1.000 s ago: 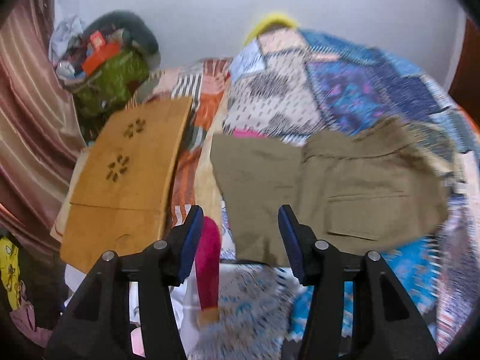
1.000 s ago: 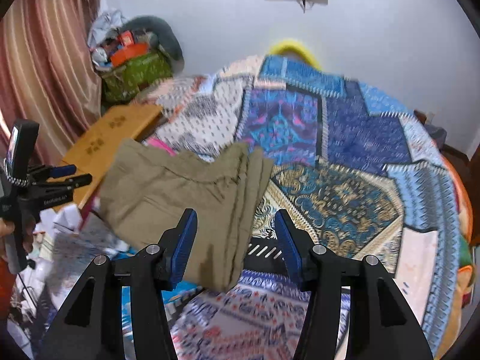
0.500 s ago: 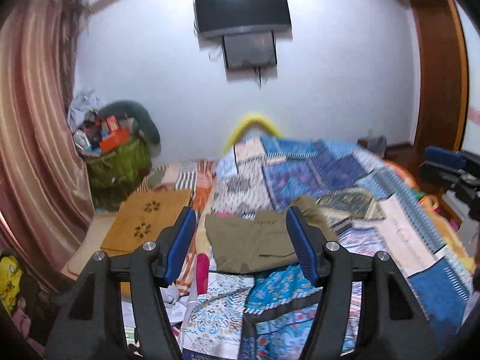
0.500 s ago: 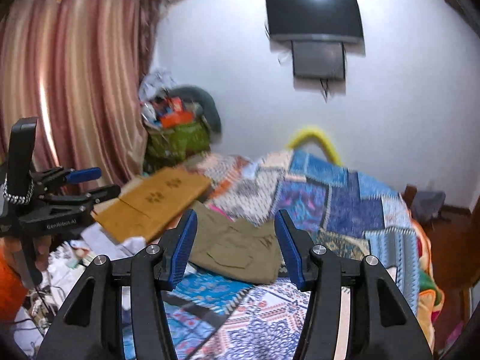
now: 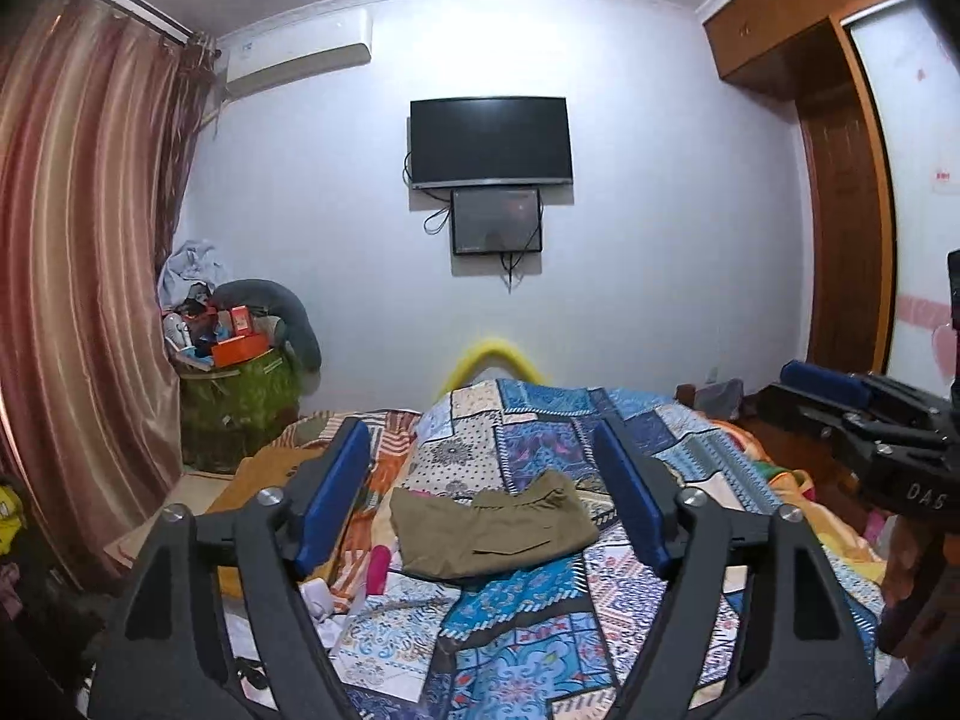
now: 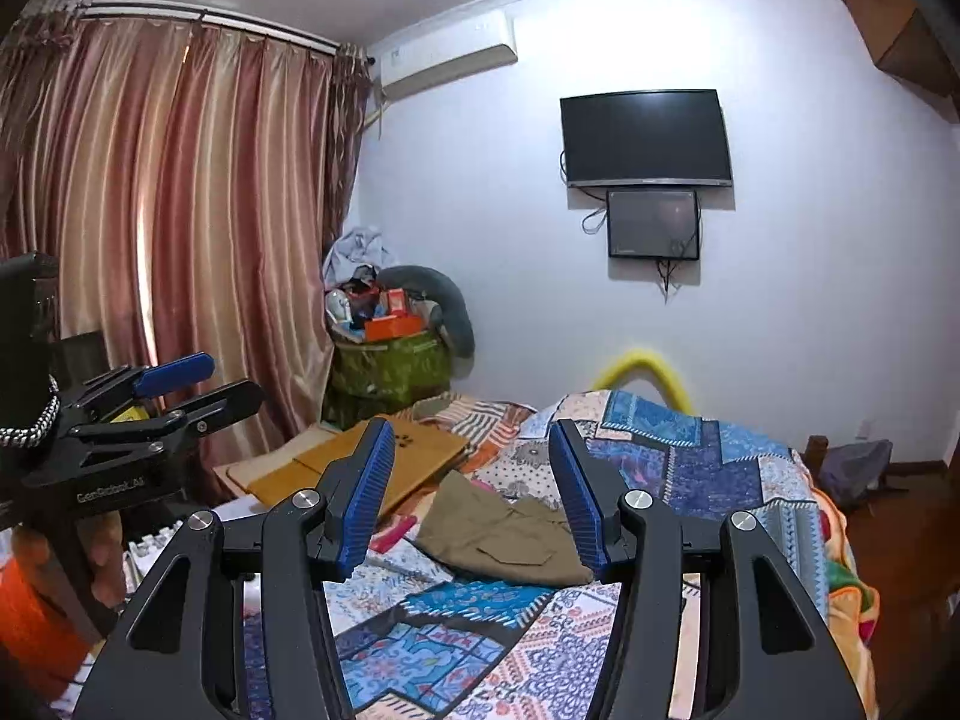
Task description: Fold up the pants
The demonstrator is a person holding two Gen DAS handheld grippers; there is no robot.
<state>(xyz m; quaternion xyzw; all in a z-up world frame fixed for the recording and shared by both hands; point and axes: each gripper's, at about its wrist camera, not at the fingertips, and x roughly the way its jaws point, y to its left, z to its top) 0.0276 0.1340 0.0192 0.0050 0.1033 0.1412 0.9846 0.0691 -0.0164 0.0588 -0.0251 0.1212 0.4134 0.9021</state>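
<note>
The pants lay folded in a small flat pile on the patchwork quilt, near its left edge, so the job looked done. The left gripper had just been opening, with nothing between its jaws. The right gripper was apart too (also empty), well away from the pants.

Olive-khaki pants on blue patchwork-print bedspread; pink-striped curtains
</note>
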